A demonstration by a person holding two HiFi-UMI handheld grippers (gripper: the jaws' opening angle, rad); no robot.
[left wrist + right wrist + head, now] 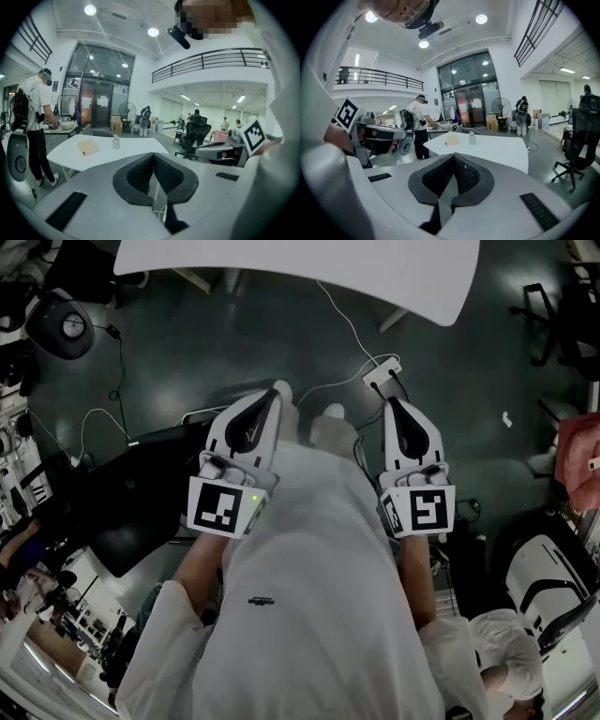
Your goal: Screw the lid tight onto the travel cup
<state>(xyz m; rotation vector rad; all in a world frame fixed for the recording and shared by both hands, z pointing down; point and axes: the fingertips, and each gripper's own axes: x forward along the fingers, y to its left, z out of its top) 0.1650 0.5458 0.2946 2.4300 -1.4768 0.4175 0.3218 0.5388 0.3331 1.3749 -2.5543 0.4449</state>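
left claw (153,158): pressed together, empty | right claw (453,157): same, empty | travel cup (116,142): upright on white table (137,146), near mid-frame in both gripper views, well apart from claws | step: likely pre-approach | next: close in, spread claws

White table (281,268) on dark floor (187,343)
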